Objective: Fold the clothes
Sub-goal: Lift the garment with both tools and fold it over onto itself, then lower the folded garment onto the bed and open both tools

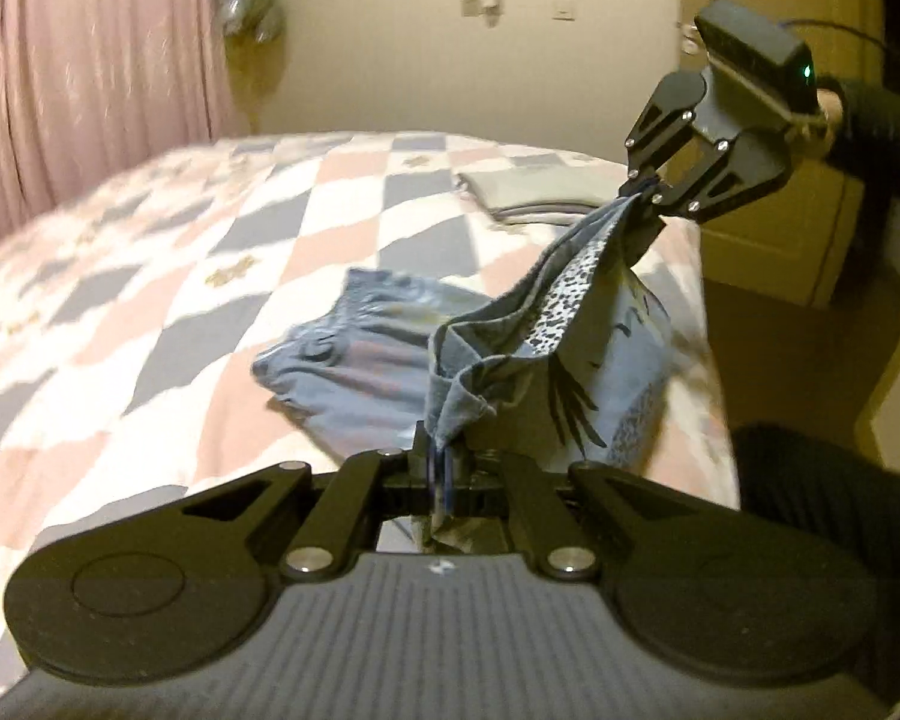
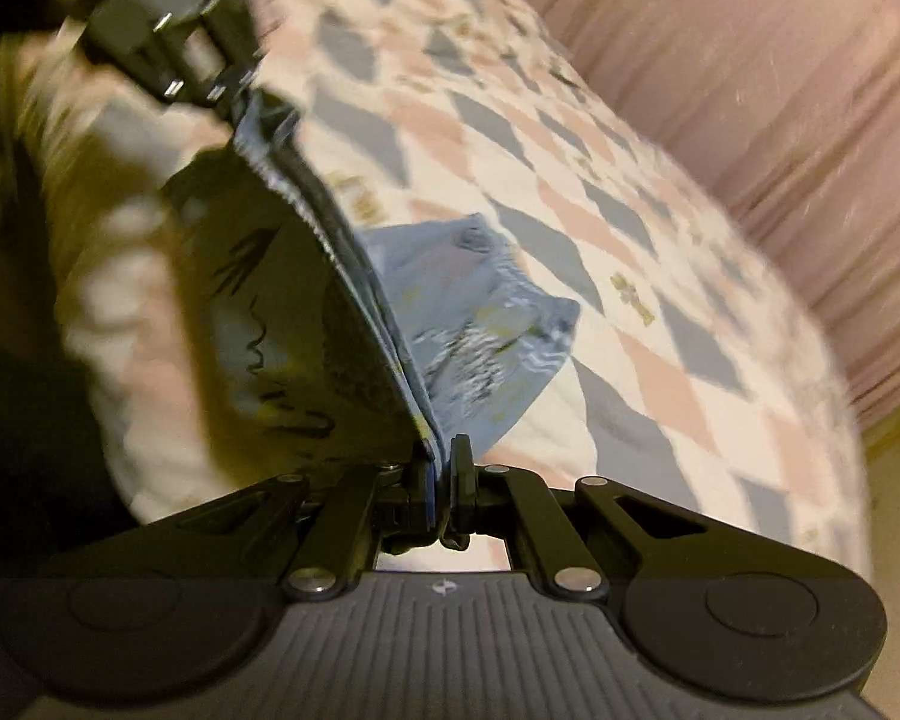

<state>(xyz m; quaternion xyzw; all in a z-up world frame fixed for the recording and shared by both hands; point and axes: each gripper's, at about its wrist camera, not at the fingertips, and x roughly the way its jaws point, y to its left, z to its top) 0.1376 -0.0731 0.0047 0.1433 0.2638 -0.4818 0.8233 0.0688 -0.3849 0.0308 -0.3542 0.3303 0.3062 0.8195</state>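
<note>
A light blue patterned garment hangs stretched between my two grippers above the bed. My left gripper is shut on one end of its edge. My right gripper is shut on the other end, higher and farther away. The rest of the garment trails down onto the bedspread. In the right wrist view the garment runs from my right gripper up to the left gripper.
The bed has a pink, grey and white diamond quilt. A folded grey item lies at its far side. Pink curtains hang at left. A wooden cabinet stands past the bed's right edge.
</note>
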